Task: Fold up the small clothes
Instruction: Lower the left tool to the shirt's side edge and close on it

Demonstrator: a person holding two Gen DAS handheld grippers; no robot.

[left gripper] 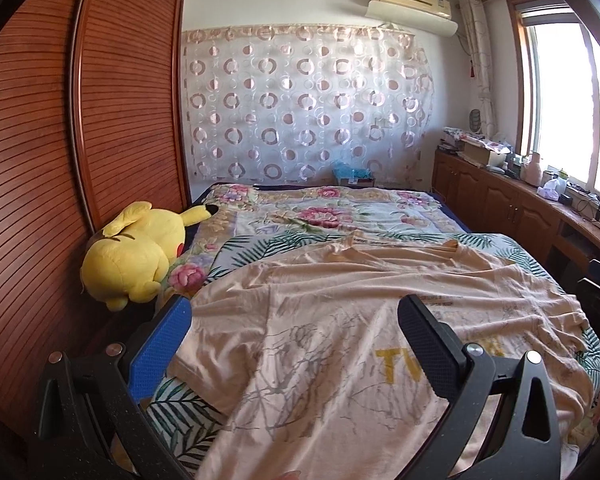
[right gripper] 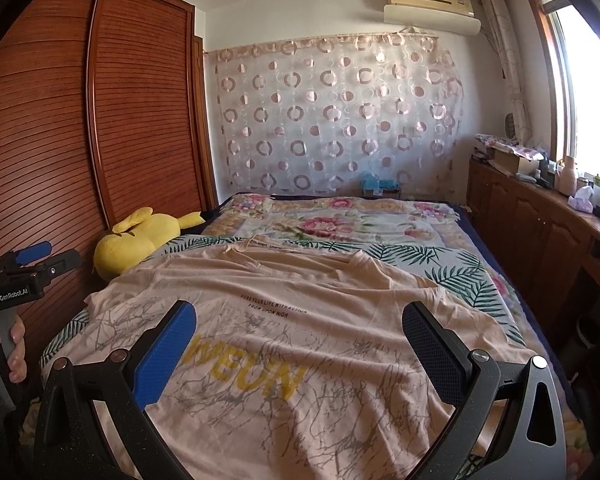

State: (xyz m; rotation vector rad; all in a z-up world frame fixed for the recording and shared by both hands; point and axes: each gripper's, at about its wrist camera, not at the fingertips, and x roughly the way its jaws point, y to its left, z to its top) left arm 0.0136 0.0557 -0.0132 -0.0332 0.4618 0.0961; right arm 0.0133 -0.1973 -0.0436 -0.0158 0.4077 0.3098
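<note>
A peach T-shirt with yellow letters and grey branch print lies spread and wrinkled on the bed, collar toward the far end. In the right wrist view the same T-shirt fills the near bed. My left gripper hovers open above the shirt's left part, nothing between its blue pad and black pad. My right gripper is open over the shirt's printed middle, holding nothing. The left gripper also shows at the left edge of the right wrist view, held by a hand.
A yellow plush toy lies at the bed's left edge against a wooden slatted wardrobe. Leaf-print and floral blankets cover the bed. A wooden cabinet with clutter runs along the right under the window.
</note>
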